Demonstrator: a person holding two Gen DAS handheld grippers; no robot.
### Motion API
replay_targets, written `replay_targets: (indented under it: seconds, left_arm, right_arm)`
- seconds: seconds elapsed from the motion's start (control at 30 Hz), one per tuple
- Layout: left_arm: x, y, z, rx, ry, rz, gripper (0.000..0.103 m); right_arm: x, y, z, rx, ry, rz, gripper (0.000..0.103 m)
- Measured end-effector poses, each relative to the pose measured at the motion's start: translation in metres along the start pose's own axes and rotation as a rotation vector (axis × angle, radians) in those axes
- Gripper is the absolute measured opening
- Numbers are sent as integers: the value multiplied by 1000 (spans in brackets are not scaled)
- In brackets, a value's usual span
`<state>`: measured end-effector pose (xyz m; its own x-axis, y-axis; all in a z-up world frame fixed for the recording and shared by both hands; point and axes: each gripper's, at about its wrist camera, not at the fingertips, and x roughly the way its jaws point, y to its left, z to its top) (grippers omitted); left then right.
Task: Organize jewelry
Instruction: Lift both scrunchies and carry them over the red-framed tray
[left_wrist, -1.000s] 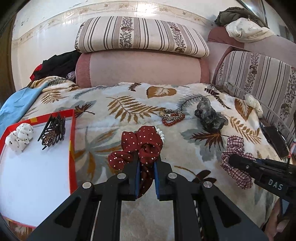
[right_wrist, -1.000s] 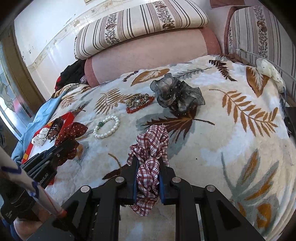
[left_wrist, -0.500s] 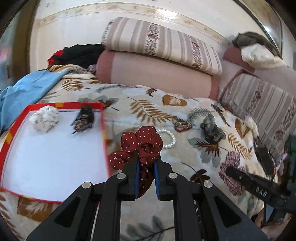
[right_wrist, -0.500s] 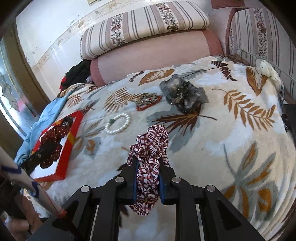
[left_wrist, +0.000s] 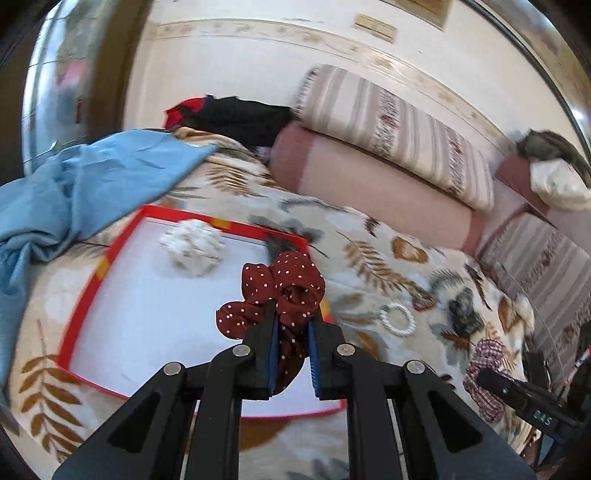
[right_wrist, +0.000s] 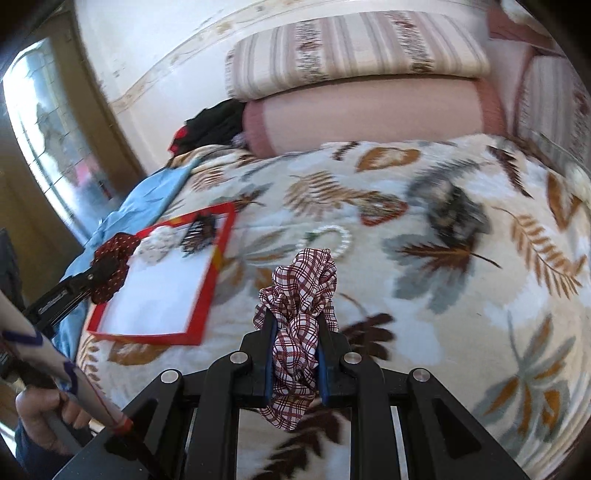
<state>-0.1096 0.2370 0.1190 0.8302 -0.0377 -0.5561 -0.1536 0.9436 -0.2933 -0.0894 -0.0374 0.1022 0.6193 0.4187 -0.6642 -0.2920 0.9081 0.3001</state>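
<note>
Leaf-patterned bedding (left_wrist: 369, 236) is spread under everything, with a pink bolster (left_wrist: 369, 184) and a striped cushion (left_wrist: 399, 125) stacked behind it. Places are given from the red-rimmed tray (left_wrist: 88, 295), which lies flat on the bedding and has a white floor.

A red dotted scrunchie (left_wrist: 284, 284) is clamped between the jaws of the left gripper (left_wrist: 291, 332) and is held over the tray's near right part; whether it touches the floor cannot be told. A white scrunchie (left_wrist: 192, 247) lies inside the tray by its far rim, and a dark hair claw (right_wrist: 199, 232) sits in the tray's far right corner. A blue cloth (left_wrist: 81, 184) is bunched against the tray's left side.

A plaid scrunchie (right_wrist: 299, 295) is gripped between the jaws of the right gripper (right_wrist: 295, 332), well right of the tray and above the bedding. A pearl bracelet (right_wrist: 336, 240) lies right of the tray, on the bedding. Farther right a red beaded bracelet (right_wrist: 384, 214) and then a grey scrunchie (right_wrist: 458, 218) are seen, both blurred.
</note>
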Motion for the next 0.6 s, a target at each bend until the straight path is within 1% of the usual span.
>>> replay_targets:
  seconds: [0.13,0.23,0.27,0.37,0.47,0.6]
  left_arm:
    - [-5,32,10,-54,-17,46,13]
    - [-7,57,16,-92,-18,89,13]
    - [-6,65,17,-103,-13,100,13]
    - [0,81,19,-121,19,125,13]
    - [10,93,20,-124,52,137,13]
    - [24,103,23,-118,84,155,13]
  right_arm:
    - [9,31,11,-63,25,63,20]
    - [19,58,21,-101,46,127,21]
    - [25,69,26,-107,58,157,21]
    - [43,96,37,-124,90,211,22]
    - [67,121,43,-148,127,243,22]
    - [100,149,47,-170,180,261,23]
